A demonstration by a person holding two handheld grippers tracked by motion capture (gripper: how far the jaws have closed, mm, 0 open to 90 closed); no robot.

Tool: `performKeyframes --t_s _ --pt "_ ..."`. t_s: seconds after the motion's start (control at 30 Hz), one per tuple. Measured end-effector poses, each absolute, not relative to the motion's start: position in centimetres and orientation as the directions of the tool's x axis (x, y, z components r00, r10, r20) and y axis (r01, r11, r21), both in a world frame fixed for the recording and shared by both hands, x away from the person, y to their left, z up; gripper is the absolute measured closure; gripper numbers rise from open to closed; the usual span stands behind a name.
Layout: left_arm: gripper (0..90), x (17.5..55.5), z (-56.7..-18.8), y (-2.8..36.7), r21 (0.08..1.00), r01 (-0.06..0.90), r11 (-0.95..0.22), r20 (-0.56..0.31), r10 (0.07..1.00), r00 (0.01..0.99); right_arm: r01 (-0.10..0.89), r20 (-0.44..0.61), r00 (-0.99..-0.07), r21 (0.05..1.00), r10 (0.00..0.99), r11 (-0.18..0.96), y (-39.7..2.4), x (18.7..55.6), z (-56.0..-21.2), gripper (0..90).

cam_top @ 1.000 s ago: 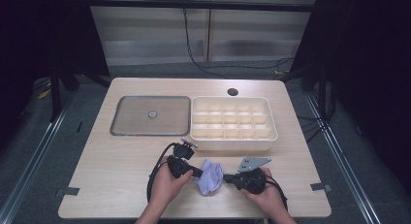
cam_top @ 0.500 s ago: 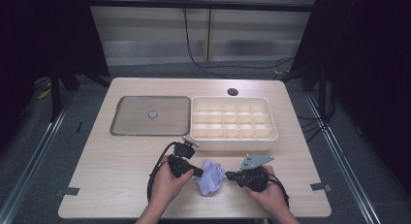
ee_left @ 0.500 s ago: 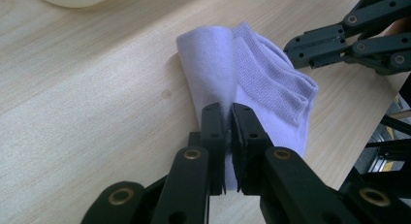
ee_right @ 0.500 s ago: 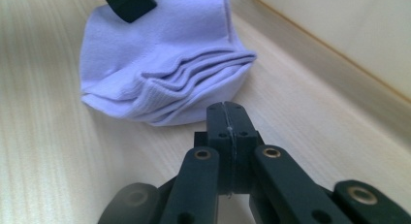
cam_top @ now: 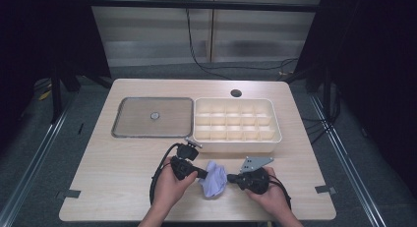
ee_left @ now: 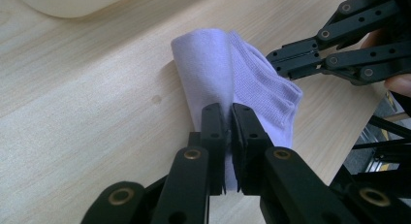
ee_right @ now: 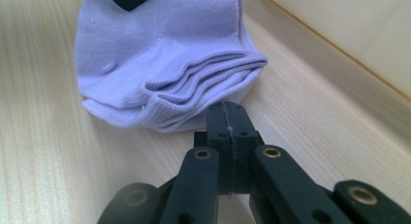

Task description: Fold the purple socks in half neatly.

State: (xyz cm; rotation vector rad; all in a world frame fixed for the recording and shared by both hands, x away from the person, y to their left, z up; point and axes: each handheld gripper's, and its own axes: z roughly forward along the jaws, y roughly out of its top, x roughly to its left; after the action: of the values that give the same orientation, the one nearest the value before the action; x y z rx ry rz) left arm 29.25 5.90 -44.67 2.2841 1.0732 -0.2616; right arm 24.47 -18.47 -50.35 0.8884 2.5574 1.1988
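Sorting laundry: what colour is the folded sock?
Pale lilac sock, plain knit with ribbed cuffs; clearest in the right gripper view.

The folded sock [cam_top: 215, 183] is pale lilac, plain, with a finer ribbed knit at its cuff edges. Both grippers, left [ee_left: 227, 129] and right [ee_right: 227, 118], are matt black with brass-coloured rivets. The table [cam_top: 123, 163] is light wood with a fine straight grain. Toward its far edge, the compartment box [cam_top: 236, 144] is cream, and the flat lid [cam_top: 147, 133] is brownish with a grey rim.

Sock [cam_top: 215, 184] before box [cam_top: 237, 143], beside tray [cam_top: 152, 134]
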Motion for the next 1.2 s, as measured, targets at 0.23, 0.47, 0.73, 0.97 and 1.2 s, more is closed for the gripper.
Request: performKeyframes --t_s 0.23,0.47,0.73,0.97,1.2 --pt "84.4 29.2 -44.5 5.5 0.433 0.740 -0.515 -0.407 0.620 0.670 0.446 0.087 -0.806 0.739 0.585 0.504 -18.2 24.4 -50.5 90.0" --pt "84.4 29.2 -44.4 5.3 0.431 0.734 -0.524 -0.404 0.616 0.677 0.446 0.090 -0.807 0.740 0.584 0.503 -18.1 24.4 -50.5 90.0" --pt "84.4 29.1 -44.3 4.9 0.429 0.726 -0.537 -0.399 0.609 0.686 0.441 0.090 -0.812 0.742 0.577 0.505 -17.9 24.4 -50.6 90.0" --pt "84.5 29.0 -44.0 4.5 0.433 0.720 -0.543 -0.397 0.602 0.693 0.441 0.091 -0.812 0.743 0.576 0.504 -17.7 24.3 -50.6 90.0" --pt "84.5 28.9 -44.1 4.1 0.430 0.715 -0.552 -0.398 0.595 0.698 0.439 0.092 -0.815 0.743 0.573 0.505 -17.5 24.2 -50.6 90.0"
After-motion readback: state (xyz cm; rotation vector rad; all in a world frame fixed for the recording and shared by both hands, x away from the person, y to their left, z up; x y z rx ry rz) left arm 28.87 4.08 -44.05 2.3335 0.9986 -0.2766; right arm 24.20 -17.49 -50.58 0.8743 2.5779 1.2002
